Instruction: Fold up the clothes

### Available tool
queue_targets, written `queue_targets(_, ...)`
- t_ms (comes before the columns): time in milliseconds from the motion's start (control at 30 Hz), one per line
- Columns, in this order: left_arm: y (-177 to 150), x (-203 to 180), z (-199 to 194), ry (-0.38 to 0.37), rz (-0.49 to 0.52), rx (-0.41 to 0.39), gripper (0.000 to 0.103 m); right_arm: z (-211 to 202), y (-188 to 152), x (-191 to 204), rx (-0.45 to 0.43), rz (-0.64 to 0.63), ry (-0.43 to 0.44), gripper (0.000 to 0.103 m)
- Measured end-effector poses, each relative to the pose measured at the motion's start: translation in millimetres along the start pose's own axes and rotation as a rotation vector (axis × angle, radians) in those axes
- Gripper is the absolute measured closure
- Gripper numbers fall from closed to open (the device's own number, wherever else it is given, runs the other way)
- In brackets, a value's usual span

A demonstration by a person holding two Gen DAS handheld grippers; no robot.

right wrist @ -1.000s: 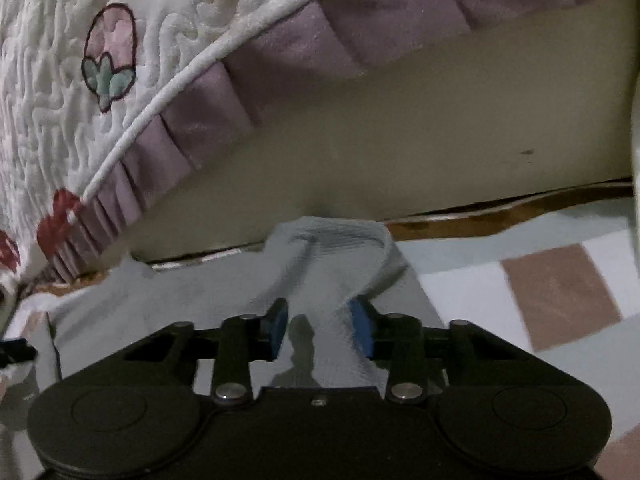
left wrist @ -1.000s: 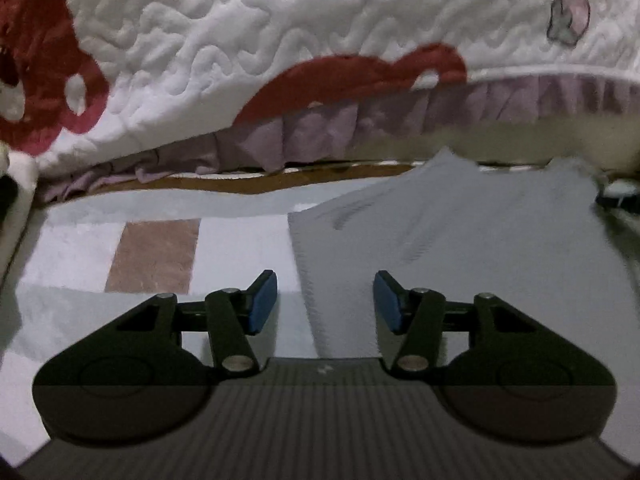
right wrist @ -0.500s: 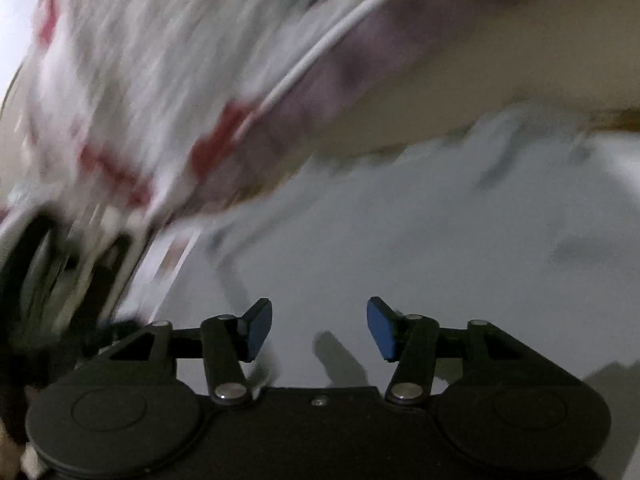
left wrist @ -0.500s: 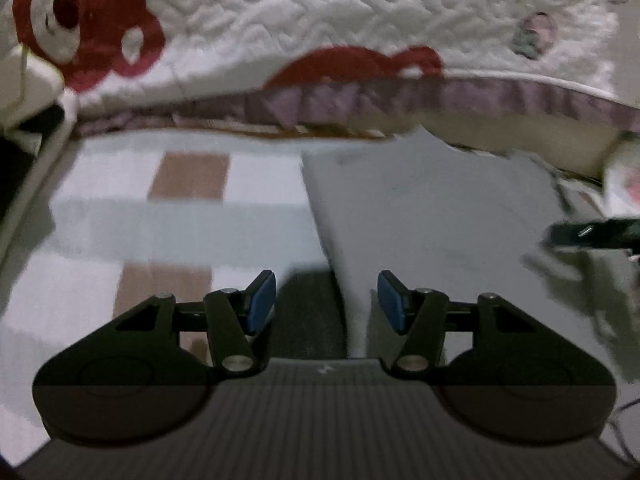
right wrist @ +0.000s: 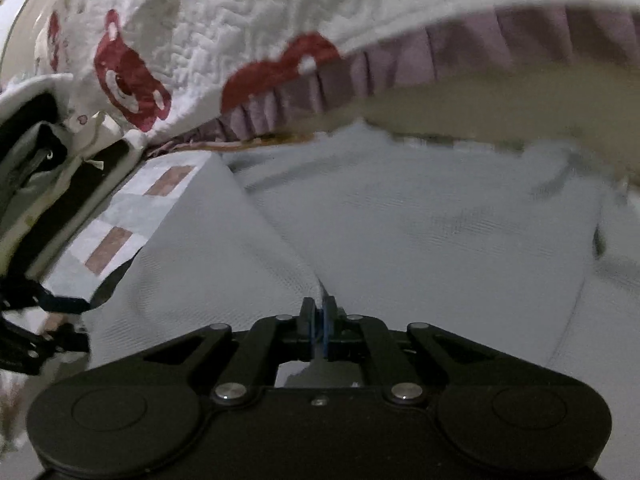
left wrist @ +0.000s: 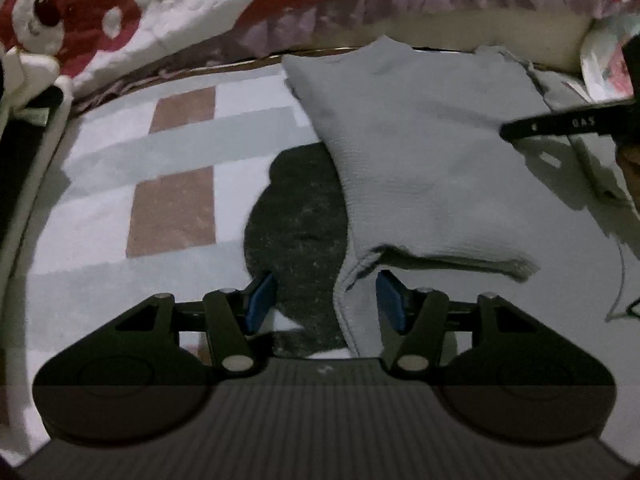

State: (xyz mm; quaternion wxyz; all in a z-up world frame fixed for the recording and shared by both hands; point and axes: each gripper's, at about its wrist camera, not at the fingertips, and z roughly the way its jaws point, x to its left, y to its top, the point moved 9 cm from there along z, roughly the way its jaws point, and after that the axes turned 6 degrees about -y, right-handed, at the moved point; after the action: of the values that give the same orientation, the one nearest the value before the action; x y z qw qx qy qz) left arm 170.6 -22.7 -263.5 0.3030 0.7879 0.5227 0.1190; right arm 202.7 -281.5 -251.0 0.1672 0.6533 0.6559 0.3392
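Right gripper (right wrist: pixel 319 320) pinched tight on a raised ridge of the grey ribbed knit garment (right wrist: pixel 420 232), blue pads pressed together with fabric between. Left gripper (left wrist: pixel 326 300) spread wide, blue pads apart, low over the garment's (left wrist: pixel 420 152) near hem corner; the hem edge runs between its fingers, contact unclear. Ahead of both: white quilted bedspread with red bear prints and a purple pleated frill (left wrist: pixel 224 4), hanging over the far edge and closing off room beyond. Underneath: flat checked rug, pale grey, white and brown blocks (left wrist: pixel 172 216), open to the left of the left gripper. Garment lies flat just right of that, near hem folded over in a soft roll. Dark shadow patch between the left fingers. Right gripper's black finger (left wrist: pixel 560 126) pokes in from the right side over the garment.
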Motion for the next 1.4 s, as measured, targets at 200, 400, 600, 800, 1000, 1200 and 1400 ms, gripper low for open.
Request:
queue_targets(200,1.8,6.0,-10.1,0.101,-0.056,0.001,0.065,-8.3,-3.0,-19.6,0.008,-0.004,-0.169,0.092)
queue_targets(400,0.7,-9.7,-40.8,0.104,-0.038,0.026,0.038,-86.3,-12.1,-56.2,-0.054,0.171,-0.13,0.089)
queue_targets(600,-26.8,-30.4,-53.9,0.075,-0.147,0.128,0.037,-186.4,-28.8,-52.2,-0.156,0.064,-0.107,0.089)
queue_targets(800,-44.2,-75.3,-77.8,0.004,-0.06,0.216,0.037,-287.3,-78.8,-30.2,-0.221,-0.022,-0.062,0.072)
queue_targets(1000,-78.3,-108.7,-105.4,-0.115,-0.029,0.294,0.037,-338.5,-145.9,-34.7,-0.055,-0.135,-0.092,0.072)
queue_targets(1200,-106.2,-136.3,-140.2,-0.233,0.001,0.307,0.037,-368.4,-211.3,-64.3,0.044,-0.07,-0.178,0.07)
queue_targets(1400,-131.2,-130.4,-166.3,-0.233,-0.049,0.375,0.04,-378.6,-261.0,-87.6,0.108,0.074,-0.217,0.057)
